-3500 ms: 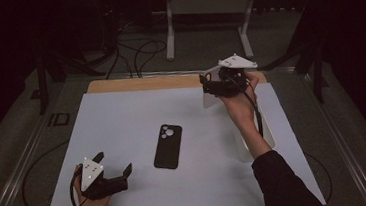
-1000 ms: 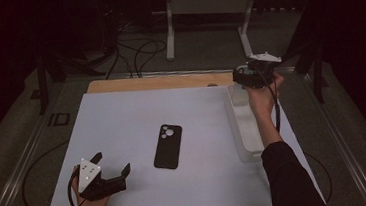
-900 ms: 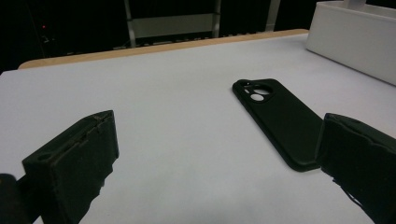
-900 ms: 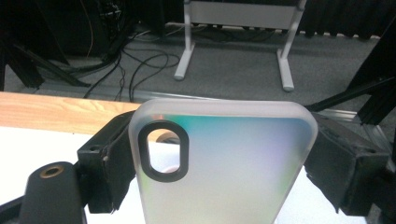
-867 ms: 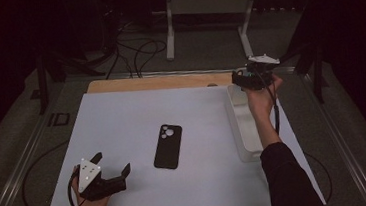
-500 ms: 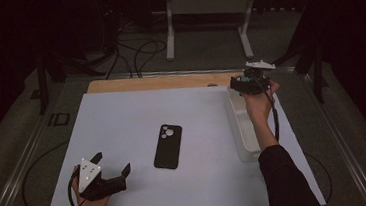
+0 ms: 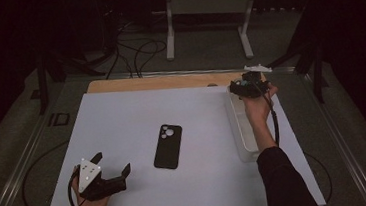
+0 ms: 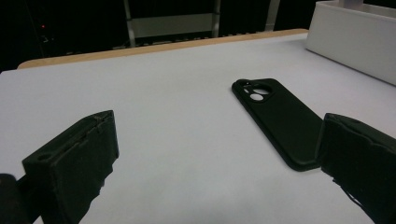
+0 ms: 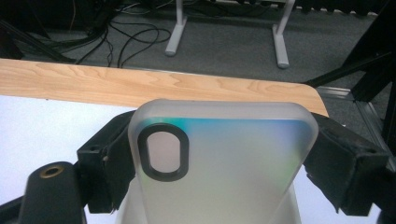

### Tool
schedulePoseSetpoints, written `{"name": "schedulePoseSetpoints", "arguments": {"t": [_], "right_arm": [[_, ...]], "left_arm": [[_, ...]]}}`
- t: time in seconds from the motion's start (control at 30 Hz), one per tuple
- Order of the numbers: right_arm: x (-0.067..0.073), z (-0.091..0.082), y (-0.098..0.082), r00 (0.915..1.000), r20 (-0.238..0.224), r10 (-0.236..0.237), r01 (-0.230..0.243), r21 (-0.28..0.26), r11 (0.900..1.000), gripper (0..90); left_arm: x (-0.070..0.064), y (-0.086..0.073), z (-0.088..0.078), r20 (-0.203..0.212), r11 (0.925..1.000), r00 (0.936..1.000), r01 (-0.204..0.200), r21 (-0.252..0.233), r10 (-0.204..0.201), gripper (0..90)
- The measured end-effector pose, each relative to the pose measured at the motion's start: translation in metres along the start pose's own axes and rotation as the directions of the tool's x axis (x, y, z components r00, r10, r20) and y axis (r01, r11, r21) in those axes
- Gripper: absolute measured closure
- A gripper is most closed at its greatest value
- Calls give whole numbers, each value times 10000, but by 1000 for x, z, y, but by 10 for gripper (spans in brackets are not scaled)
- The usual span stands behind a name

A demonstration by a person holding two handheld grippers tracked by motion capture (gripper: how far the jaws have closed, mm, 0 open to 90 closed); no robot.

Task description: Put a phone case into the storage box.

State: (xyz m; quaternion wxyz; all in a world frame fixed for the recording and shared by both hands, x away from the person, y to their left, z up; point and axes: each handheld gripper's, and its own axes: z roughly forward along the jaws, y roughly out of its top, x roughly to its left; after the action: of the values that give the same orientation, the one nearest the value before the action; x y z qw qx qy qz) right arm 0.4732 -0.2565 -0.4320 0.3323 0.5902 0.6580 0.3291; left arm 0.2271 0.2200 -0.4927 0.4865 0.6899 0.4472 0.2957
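Observation:
A black phone case [image 7: 168, 146] lies face down in the middle of the white table; it also lies ahead of the jaws in the left gripper view [image 8: 280, 119]. My left gripper [image 7: 112, 162] rests on the table near its front left corner, open, with nothing between its jaws [image 8: 219, 126]. My right gripper [image 7: 237, 87] hovers over the far end of the long white bin [image 7: 241, 128]. It is shut on a frosted clear phone case [image 9: 224, 158], which stands upright between both pads with its camera cutout at the upper left.
A wooden strip [image 7: 159, 82] runs along the table's far edge. The white bin's side wall [image 8: 355, 42] stands right of the black case. Beyond the table are a metal stand's legs [image 7: 204, 26] and cables [image 7: 136, 52] on the floor.
The right gripper carried the clear case rightward to the bin, then sank a little over its far end. The left gripper and the black case stayed put.

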Motion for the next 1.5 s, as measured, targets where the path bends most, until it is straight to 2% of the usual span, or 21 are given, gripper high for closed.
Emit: {"name": "schedulePoseSetpoints", "arguments": {"t": [0.43,0.67,0.8,1.1,1.4,1.5], "right_arm": [[0,8,-5,9998,150,113,-114,58,9999,161],[-2,10,-4,9996,37,282,-282,63,9996,129],[-3,8,-4,9994,42,339,-338,-128,9993,96],[-7,2,2,9988,-134,470,-477,-577,9972,95],[-8,-3,6,9989,-229,402,-419,-771,9961,95],[-9,-6,6,9980,-417,466,-498,-779,9957,96]], "left_arm": [[-1,0,0,14,10000,10000,2,1,-2,0],[0,0,0,26,10000,10000,8,13,-9,0],[-1,0,0,30,10000,10000,5,19,-5,0],[-1,0,1,3,10000,10000,-2,33,2,0],[-1,0,0,1,10000,10000,10,32,-10,0],[-1,0,0,2,10000,10000,-3,35,3,0]]}}
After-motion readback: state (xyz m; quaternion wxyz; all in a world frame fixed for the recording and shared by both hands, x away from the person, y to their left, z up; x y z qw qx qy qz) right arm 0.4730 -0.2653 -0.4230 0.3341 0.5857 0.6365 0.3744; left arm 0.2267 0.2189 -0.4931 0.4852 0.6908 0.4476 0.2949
